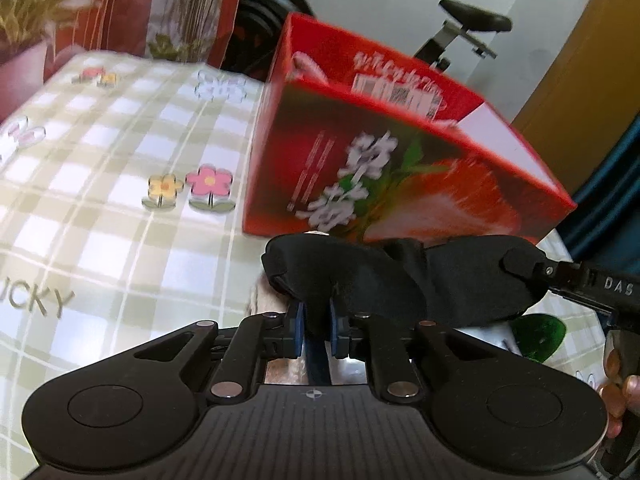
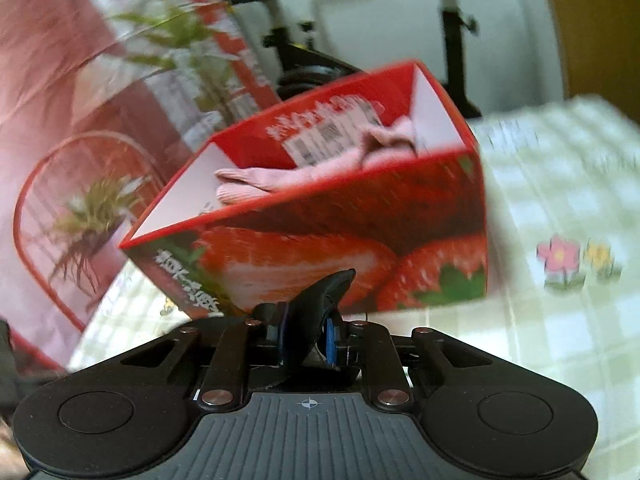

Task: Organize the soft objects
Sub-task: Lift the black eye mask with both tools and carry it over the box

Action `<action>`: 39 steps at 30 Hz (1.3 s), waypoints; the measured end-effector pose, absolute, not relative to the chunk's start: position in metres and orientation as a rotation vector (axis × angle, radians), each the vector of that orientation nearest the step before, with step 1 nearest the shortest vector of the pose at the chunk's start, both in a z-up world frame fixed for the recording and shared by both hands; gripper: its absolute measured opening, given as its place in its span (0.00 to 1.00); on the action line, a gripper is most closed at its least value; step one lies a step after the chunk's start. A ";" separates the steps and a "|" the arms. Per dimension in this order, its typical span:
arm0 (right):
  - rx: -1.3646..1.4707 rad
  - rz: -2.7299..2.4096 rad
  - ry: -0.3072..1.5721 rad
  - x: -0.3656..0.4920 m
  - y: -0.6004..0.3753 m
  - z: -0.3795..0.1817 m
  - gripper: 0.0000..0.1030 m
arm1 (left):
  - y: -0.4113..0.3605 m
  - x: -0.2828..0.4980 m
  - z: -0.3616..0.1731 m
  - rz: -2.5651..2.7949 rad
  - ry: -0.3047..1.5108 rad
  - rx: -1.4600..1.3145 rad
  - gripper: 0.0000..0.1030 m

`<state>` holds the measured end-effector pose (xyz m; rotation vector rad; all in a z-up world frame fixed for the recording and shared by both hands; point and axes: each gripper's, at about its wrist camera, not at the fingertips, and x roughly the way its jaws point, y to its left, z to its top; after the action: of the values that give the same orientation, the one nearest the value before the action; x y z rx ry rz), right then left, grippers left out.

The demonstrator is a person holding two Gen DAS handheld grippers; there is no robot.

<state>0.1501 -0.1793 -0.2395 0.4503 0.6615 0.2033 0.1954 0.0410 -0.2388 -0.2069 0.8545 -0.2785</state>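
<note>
A black soft eye mask [image 1: 460, 280] hangs stretched in front of the red strawberry box [image 1: 400, 184]. My left gripper [image 1: 316, 320] is shut on the mask's left part, with the fabric pinched between the blue pads. My right gripper [image 1: 526, 266] comes in from the right and grips the mask's other end. In the right wrist view, that gripper [image 2: 310, 328] is shut on a fold of the black mask [image 2: 324, 292]. The open box [image 2: 320, 248] stands just beyond, with a pink knitted item [image 2: 280, 180] lying inside it.
A green-and-white checked cloth [image 1: 120, 160] with flower prints covers the surface. A beige soft item [image 1: 268, 300] lies under the mask and a green object [image 1: 540, 336] to its right. An exercise bike [image 1: 472, 24] and a red patterned fabric [image 1: 120, 0] stand behind. A hand [image 1: 624, 396] shows at the right edge.
</note>
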 end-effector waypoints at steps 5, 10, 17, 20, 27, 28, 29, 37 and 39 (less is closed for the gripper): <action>0.358 0.239 0.599 0.140 -0.171 -0.213 0.13 | 0.035 0.179 -0.210 -0.305 0.761 -0.168 0.12; 0.352 0.272 0.533 0.133 -0.173 -0.189 0.12 | 0.030 0.165 -0.184 -0.319 0.672 -0.139 0.12; 0.360 0.322 0.447 0.126 -0.183 -0.153 0.12 | 0.026 0.155 -0.150 -0.317 0.559 -0.117 0.12; 0.362 0.340 0.419 0.127 -0.186 -0.139 0.12 | 0.025 0.154 -0.135 -0.317 0.514 -0.106 0.12; 0.343 0.320 0.373 0.150 -0.191 -0.115 0.12 | 0.014 0.167 -0.108 -0.315 0.425 -0.023 0.12; 0.347 0.314 0.371 0.155 -0.191 -0.113 0.12 | 0.013 0.172 -0.107 -0.312 0.424 -0.014 0.12; 0.352 0.309 0.370 0.164 -0.192 -0.111 0.12 | 0.012 0.179 -0.106 -0.314 0.429 -0.017 0.12; 0.280 0.244 0.406 0.219 -0.191 -0.110 0.12 | -0.010 0.240 -0.103 -0.329 0.491 0.027 0.12; 0.272 0.229 0.441 0.233 -0.192 -0.117 0.12 | -0.017 0.259 -0.110 -0.353 0.564 0.010 0.12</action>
<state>0.2331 -0.1919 -0.1166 0.2717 0.4410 0.2290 0.2592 -0.0170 -0.1104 0.0097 0.5645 -0.3526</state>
